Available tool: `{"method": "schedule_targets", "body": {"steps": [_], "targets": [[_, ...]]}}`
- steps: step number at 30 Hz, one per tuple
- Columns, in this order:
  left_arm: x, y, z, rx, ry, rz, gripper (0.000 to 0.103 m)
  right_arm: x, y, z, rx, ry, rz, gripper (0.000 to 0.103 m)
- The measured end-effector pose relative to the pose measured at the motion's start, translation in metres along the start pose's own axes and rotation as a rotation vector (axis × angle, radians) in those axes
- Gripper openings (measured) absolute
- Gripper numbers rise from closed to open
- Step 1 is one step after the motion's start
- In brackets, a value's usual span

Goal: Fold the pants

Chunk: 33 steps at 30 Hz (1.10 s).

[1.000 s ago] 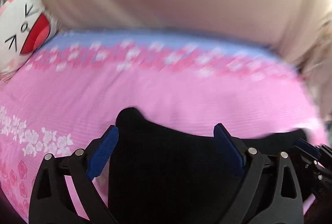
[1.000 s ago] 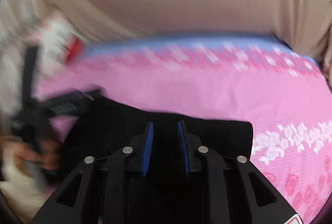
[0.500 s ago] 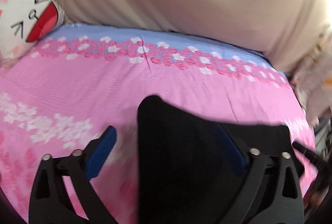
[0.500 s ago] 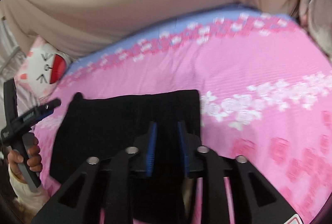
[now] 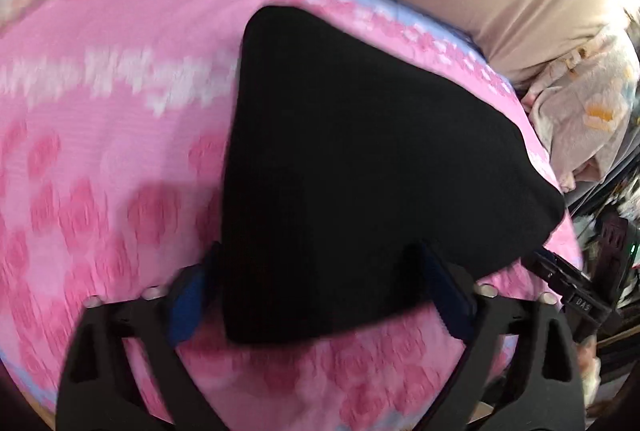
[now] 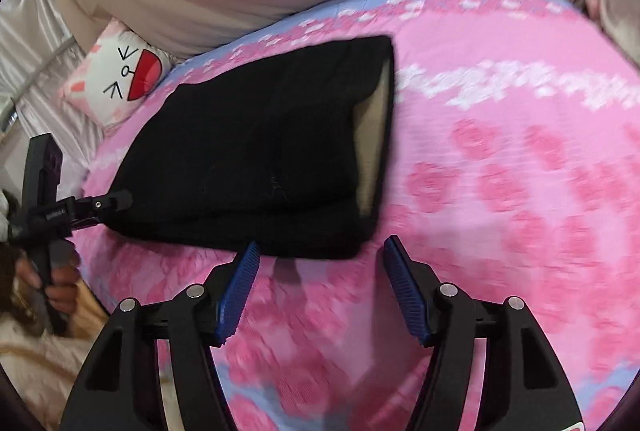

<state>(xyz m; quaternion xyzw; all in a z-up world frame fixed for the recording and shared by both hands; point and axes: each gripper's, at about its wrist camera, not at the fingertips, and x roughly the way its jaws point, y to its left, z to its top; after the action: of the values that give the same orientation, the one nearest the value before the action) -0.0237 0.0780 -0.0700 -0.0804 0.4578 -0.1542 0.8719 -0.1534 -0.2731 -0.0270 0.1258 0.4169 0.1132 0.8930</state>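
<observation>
I saw the black pants lying folded flat on the pink bedsheet, tan lining showing at one open end. My left gripper had narrowed, fabric between its spread fingers; the right gripper stood open, empty.

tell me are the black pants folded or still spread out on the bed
Folded: the black pants lie as a compact layered rectangle on the pink bedspread, stacked edges showing at the right end.

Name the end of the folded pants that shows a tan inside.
The pants end farthest from the cat pillow: it gapes, showing tan lining; the other end is black.
</observation>
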Motion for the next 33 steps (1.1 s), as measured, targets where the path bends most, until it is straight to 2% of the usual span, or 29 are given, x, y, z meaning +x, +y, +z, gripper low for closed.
{"method": "schedule_targets", "body": {"steps": [1, 2, 3, 5, 7, 8, 9, 10, 11, 13, 14, 16, 17, 20, 22, 23, 25, 26, 28, 29, 31, 33], "targets": [[-0.001, -0.002, 0.003, 0.006, 0.0, 0.0, 0.063, 0.0, 0.005, 0.003, 0.001, -0.004, 0.013, 0.035], [-0.005, -0.003, 0.007, 0.007, -0.019, -0.005, 0.056, -0.009, 0.01, 0.009, 0.0, -0.038, 0.034, 0.022], [-0.012, -0.005, 0.014, 0.022, -0.042, -0.001, 0.05, -0.016, 0.014, 0.013, 0.007, -0.06, 0.054, 0.02], [-0.021, -0.007, 0.022, 0.053, -0.072, 0.005, 0.05, -0.026, 0.018, 0.018, 0.017, -0.085, 0.066, 0.02], [-0.016, -0.002, 0.023, 0.046, -0.064, 0.036, 0.056, -0.017, 0.011, 0.014, 0.023, -0.055, 0.028, 0.019], [-0.006, 0.001, 0.021, 0.043, -0.041, 0.059, 0.059, -0.003, 0.001, 0.006, 0.037, -0.002, -0.023, 0.022], [0.002, 0.006, 0.016, 0.026, -0.033, 0.082, 0.071, 0.004, -0.008, -0.002, 0.064, 0.028, -0.023, 0.024], [0.001, 0.009, 0.013, 0.008, -0.041, 0.086, 0.078, -0.003, -0.014, -0.006, 0.1, -0.01, 0.012, 0.027], [-0.004, 0.01, 0.01, -0.004, -0.037, 0.082, 0.078, -0.011, -0.02, -0.007, 0.148, 0.011, 0.015, 0.028], [-0.025, 0.01, 0.008, -0.007, -0.032, 0.062, 0.077, -0.037, -0.02, -0.005, 0.152, -0.042, -0.026, 0.034], [-0.038, 0.009, 0.008, 0.0, -0.057, 0.06, 0.078, -0.054, -0.017, 0.001, 0.134, -0.09, -0.037, 0.035], [-0.065, 0.005, 0.016, 0.035, -0.138, 0.087, 0.089, -0.075, -0.008, 0.02, 0.098, -0.158, -0.041, 0.035], [-0.075, 0.0, 0.026, 0.056, -0.189, 0.11, 0.091, -0.079, 0.001, 0.036, 0.066, -0.189, -0.041, 0.035], [-0.07, -0.013, 0.055, 0.096, -0.259, 0.167, 0.092, -0.062, 0.026, 0.072, -0.007, -0.211, -0.016, 0.035], [-0.044, -0.019, 0.073, 0.106, -0.238, 0.184, 0.092, -0.032, 0.039, 0.088, -0.054, -0.17, -0.024, 0.035], [-0.022, -0.021, 0.08, 0.105, -0.193, 0.198, 0.092, -0.009, 0.042, 0.092, -0.067, -0.12, -0.054, 0.034], [0.009, -0.019, 0.082, 0.099, -0.113, 0.215, 0.092, 0.023, 0.038, 0.086, -0.082, -0.044, -0.143, 0.034], [0.024, -0.016, 0.079, 0.095, -0.077, 0.234, 0.092, 0.037, 0.033, 0.08, -0.087, -0.02, -0.202, 0.028], [0.033, -0.011, 0.072, 0.078, -0.062, 0.233, 0.094, 0.034, 0.026, 0.077, -0.024, -0.031, -0.184, 0.029], [0.032, -0.011, 0.068, 0.075, -0.075, 0.238, 0.094, 0.027, 0.031, 0.082, 0.016, -0.046, -0.157, 0.034], [0.031, -0.015, 0.069, 0.088, -0.086, 0.258, 0.096, 0.016, 0.052, 0.088, -0.052, -0.093, -0.143, 0.035], [0.033, -0.016, 0.067, 0.094, -0.091, 0.269, 0.096, 0.021, 0.069, 0.095, -0.097, -0.097, -0.131, 0.04]]}}
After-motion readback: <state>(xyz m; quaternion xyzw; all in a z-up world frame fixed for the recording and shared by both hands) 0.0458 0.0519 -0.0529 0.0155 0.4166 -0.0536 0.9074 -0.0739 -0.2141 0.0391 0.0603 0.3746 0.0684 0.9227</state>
